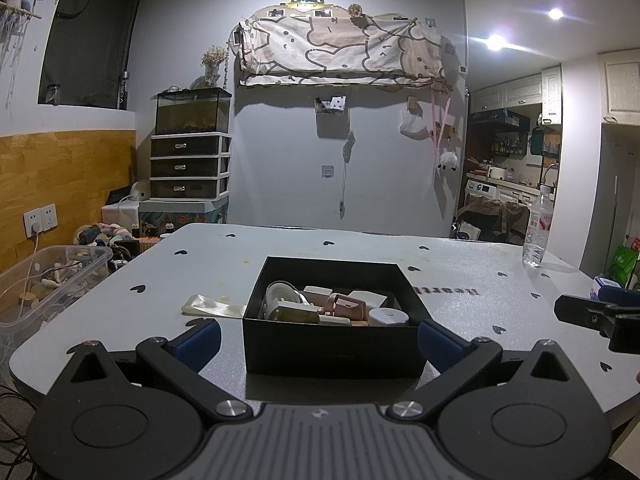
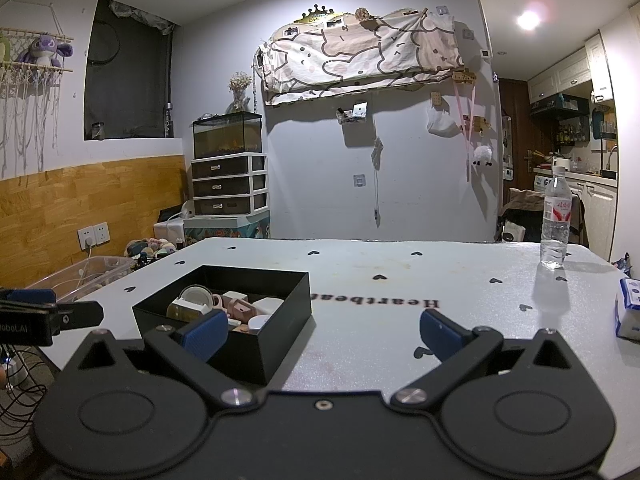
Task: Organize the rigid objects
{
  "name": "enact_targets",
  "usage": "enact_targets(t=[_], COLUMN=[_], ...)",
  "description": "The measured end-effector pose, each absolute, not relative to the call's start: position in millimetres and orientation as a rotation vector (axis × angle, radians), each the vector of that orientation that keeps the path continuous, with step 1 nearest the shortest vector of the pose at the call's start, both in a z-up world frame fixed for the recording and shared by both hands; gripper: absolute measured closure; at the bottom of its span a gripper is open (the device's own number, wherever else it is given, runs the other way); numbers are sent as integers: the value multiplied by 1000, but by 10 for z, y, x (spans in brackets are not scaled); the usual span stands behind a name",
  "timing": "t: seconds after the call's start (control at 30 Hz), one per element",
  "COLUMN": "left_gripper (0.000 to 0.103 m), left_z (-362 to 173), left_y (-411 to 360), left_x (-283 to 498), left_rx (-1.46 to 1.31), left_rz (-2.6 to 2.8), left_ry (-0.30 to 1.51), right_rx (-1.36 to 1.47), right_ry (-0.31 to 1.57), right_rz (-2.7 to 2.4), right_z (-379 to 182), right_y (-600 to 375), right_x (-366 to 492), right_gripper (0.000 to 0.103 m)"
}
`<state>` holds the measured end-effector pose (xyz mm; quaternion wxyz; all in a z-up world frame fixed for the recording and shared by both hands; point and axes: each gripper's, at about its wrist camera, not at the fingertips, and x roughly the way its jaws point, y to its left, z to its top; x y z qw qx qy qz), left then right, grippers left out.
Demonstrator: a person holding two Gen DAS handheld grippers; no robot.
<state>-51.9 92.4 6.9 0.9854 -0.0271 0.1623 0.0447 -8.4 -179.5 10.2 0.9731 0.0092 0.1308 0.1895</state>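
The table (image 2: 400, 280) has the big black word "Heartbeat" printed on it, upside down, at 3 o'clock from the black box (image 2: 280, 320). The left gripper (image 2: 52, 316) shows white letters "obot.AI".

Black left gripper (image 1: 318, 338), blue-padded jaws, silver pivot screws

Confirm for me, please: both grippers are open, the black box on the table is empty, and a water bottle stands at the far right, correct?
Not quite: the black box is not empty. The left wrist view shows several small white, pink and tan items inside. Both grippers, left and right, are open, and the water bottle stands on the table at the far right.
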Motion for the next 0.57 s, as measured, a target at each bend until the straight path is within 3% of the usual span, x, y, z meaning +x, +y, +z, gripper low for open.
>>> enact_targets(t=[0.57], left_gripper=[0], left_z=[74], left_y=[925], left_x=[-518], left_rx=[-54], left_rz=[90], left_ry=[327], right_rx=[18], right_ry=[266], right_rz=[382], right_z=[93], right_y=[-1792], right_x=[-83], right_gripper=[0])
